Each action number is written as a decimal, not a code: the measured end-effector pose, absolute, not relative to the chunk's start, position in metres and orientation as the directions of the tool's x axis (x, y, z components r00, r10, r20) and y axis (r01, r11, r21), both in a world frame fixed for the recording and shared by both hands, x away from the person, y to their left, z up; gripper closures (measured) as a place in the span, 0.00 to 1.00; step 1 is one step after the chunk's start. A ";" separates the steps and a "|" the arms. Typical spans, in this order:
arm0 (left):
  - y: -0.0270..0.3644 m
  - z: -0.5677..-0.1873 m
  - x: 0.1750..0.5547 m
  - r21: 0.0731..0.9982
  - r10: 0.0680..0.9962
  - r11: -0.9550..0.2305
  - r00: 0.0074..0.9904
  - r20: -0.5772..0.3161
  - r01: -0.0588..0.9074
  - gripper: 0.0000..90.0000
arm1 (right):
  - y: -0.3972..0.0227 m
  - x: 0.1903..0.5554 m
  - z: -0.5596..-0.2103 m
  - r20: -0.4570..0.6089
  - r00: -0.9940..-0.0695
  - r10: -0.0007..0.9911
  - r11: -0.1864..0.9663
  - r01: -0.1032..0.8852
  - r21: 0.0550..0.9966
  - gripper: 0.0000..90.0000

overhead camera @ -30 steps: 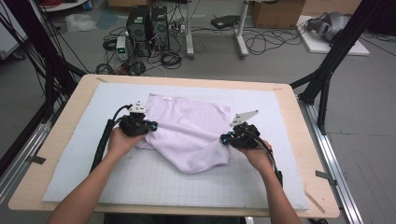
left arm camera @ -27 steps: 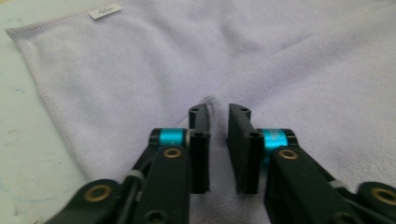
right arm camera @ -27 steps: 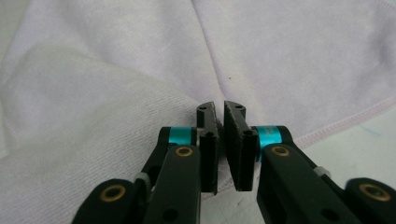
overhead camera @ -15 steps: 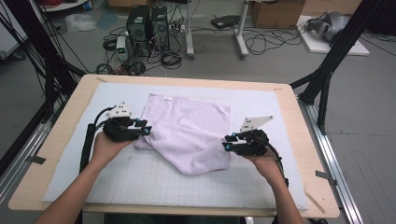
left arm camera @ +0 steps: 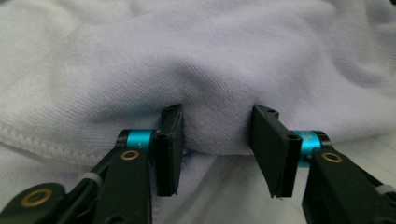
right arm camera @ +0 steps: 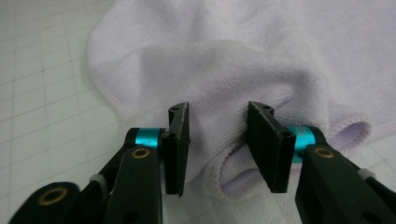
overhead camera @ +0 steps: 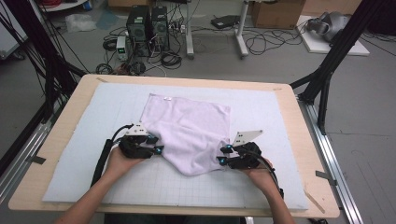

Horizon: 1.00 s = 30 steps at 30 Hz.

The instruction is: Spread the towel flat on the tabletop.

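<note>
Your left gripper and right gripper have just been opening; jaws part-open, a fold of the lilac towel loose between each. Towel lies mid-mat, rumpled on its near edge. Nothing else near it.

Soft, even light falls from overhead across the table, leaving only faint shadows under the hands near its front edge. No glare anywhere. The high view is slightly soft and bends a little toward its corners. In both gripper views the black jaws sit dark and blurred (too close to focus), while the pale cloth behind is sharper.
</note>
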<state>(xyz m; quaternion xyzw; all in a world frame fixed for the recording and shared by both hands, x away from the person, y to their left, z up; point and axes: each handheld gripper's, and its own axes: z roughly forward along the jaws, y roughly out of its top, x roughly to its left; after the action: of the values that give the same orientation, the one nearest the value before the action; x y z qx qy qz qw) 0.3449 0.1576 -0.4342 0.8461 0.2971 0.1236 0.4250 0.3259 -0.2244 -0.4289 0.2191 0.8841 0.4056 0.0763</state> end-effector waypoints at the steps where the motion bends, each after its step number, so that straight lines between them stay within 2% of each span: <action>1: 0.156 -0.434 0.345 0.793 0.612 -0.462 0.790 -0.039 0.397 0.75 | -0.222 0.327 -0.431 0.033 -0.893 0.449 0.582 0.320 0.748 0.72; 3: 0.156 -0.431 0.344 0.793 0.616 -0.466 0.787 -0.029 0.393 0.85 | -0.219 0.326 -0.431 0.031 -0.890 0.455 0.583 0.325 0.745 0.81; 4: 0.158 -0.429 0.343 0.795 0.615 -0.462 0.788 -0.032 0.393 0.90 | -0.220 0.326 -0.429 0.028 -0.895 0.445 0.587 0.315 0.746 0.89; 10: 0.174 -0.400 0.323 0.819 0.593 -0.447 0.805 -0.029 0.359 0.91 | -0.224 0.315 -0.416 0.021 -0.903 0.430 0.574 0.291 0.765 0.92; 17: 0.195 -0.356 0.289 0.850 0.562 -0.435 0.827 0.000 0.296 0.91 | -0.221 0.289 -0.384 0.013 -0.929 0.371 0.535 0.225 0.814 0.92; 22: 0.206 -0.334 0.260 0.850 0.514 -0.460 0.857 0.019 0.257 0.91 | -0.219 0.261 -0.360 -0.003 -0.953 0.301 0.539 0.168 0.825 0.91; 25: 0.209 -0.334 0.255 0.847 0.497 -0.472 0.867 0.025 0.246 0.89 | -0.223 0.247 -0.351 0.027 -0.961 0.275 0.494 0.165 0.854 0.81; 26: 0.209 -0.338 0.259 0.844 0.506 -0.471 0.863 0.020 0.257 0.86 | -0.224 0.245 -0.350 0.029 -0.961 0.274 0.486 0.164 0.858 0.79; 28: 0.208 -0.348 0.270 0.840 0.506 -0.467 0.862 -0.002 0.276 0.74 | -0.225 0.248 -0.349 0.002 -0.951 0.310 0.498 0.164 0.851 0.72; 30: 0.205 -0.361 0.281 0.829 0.507 -0.472 0.862 -0.023 0.299 0.71 | -0.225 0.256 -0.355 0.012 -0.944 0.329 0.503 0.186 0.844 0.72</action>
<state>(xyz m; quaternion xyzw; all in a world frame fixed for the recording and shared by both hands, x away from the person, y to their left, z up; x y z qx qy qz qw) 0.2806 0.2051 -0.3606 0.8504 0.2369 0.1136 0.4558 0.2564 -0.2245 -0.3546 0.1490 0.8636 0.4757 0.0753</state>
